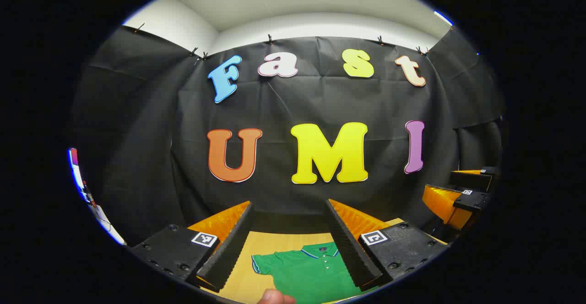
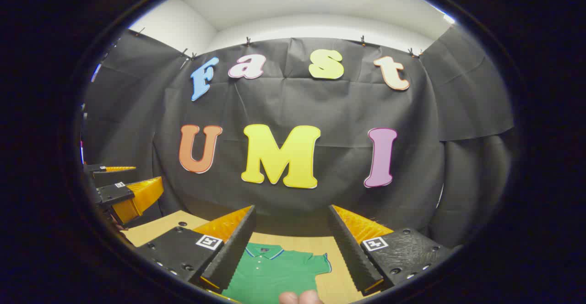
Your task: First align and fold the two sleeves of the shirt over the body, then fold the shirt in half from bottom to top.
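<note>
A green polo shirt (image 1: 307,273) with a striped collar lies flat on the wooden table (image 1: 284,241), collar toward the wall. In the left gripper view my left gripper (image 1: 290,209) hangs open high above it, framing the collar and one short sleeve (image 1: 264,263). In the right gripper view the same shirt (image 2: 274,273) lies below my right gripper (image 2: 291,212), also open, with the other sleeve (image 2: 320,263) spread out. Each gripper also shows at the edge of the other's view: the right one (image 1: 460,193), the left one (image 2: 123,186). Nothing sits between either pair of fingers.
The black cloth wall (image 1: 311,111) stands close behind the table. A fingertip (image 1: 274,297) pokes in at the bottom of the left gripper view, and fingertips (image 2: 300,297) at the bottom of the right gripper view. Bare wood (image 2: 151,228) shows around the shirt.
</note>
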`<state>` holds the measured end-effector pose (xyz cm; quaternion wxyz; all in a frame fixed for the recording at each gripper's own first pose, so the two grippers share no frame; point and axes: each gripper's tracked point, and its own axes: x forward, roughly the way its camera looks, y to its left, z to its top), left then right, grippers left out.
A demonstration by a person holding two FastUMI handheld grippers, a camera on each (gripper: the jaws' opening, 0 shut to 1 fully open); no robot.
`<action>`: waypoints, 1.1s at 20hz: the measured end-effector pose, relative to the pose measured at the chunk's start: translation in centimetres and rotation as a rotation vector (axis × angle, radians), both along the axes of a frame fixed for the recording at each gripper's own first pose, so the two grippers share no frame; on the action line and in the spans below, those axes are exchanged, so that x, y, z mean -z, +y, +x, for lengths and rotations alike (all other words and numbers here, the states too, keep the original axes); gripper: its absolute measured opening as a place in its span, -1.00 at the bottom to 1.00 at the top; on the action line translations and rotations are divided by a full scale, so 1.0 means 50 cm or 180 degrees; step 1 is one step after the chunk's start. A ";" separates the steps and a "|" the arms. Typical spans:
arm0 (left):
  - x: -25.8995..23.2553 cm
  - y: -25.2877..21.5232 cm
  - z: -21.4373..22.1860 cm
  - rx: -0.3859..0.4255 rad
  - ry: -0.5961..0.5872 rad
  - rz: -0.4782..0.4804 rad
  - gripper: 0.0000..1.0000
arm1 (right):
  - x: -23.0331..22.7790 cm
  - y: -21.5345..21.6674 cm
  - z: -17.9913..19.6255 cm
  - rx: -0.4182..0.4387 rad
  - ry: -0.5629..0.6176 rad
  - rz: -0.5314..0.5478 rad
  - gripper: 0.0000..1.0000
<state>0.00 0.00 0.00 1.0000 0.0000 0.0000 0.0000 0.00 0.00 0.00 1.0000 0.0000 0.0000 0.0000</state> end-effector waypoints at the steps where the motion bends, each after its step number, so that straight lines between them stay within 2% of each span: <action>1: 0.002 -0.005 0.002 0.0015 0.0000 -0.0011 0.95 | -0.004 -0.006 0.005 0.0004 -0.0012 0.0007 0.93; 22: 0.032 0.004 0.038 -0.0018 0.0117 0.0039 0.95 | 0.035 0.002 0.061 -0.0009 0.0141 0.0059 0.93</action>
